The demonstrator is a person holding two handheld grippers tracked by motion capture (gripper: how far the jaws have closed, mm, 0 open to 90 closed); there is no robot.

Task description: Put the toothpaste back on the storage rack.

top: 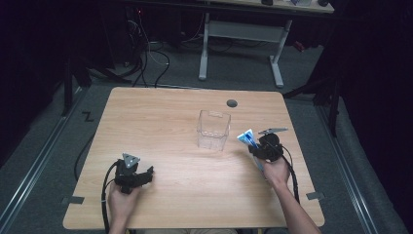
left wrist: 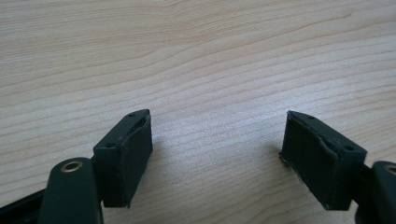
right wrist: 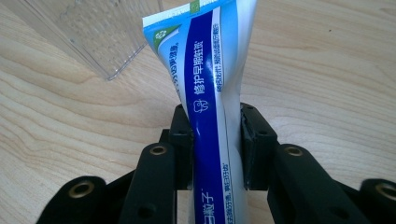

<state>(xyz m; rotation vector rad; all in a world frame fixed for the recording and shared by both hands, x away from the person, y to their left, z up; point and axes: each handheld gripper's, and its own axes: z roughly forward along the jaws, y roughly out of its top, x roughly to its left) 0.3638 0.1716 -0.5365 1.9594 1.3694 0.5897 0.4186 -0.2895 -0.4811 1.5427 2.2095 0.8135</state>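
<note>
— Dark room all around, with a pale wood table (top: 160,117) in the middle and one more desk (top: 243,29) behind it on the grey floor. What is on the table?

— Only one clear box (top: 213,129), open at the top, standing a little right of the centre. The tube (right wrist: 210,93) is not on the table; the right gripper (top: 260,146) has it, just beside the box on its right side.

— How does it hold it?

— In the right gripper view the two jaws are closed on the tube about at its middle, one pad on each flat side. The crimped flat end points forward, toward the box corner. The cap end is hidden below the jaws.

— And the left gripper (left wrist: 217,154)?

— Its jaws stand wide apart with nothing between them, only bare wood under them. It rests low at the near left part of the table, well apart from the box.

— Will the tube be difficult to handle?

— I think it is light and soft. The wall is glossy plastic, so it can slip, and it bends where it is pressed; here it already twists a little above the pads. A grip across the flat faces near the middle seems good to me. Too hard a squeeze could push paste toward the cap. The box looks thin, stiff and easy to tip.
</note>
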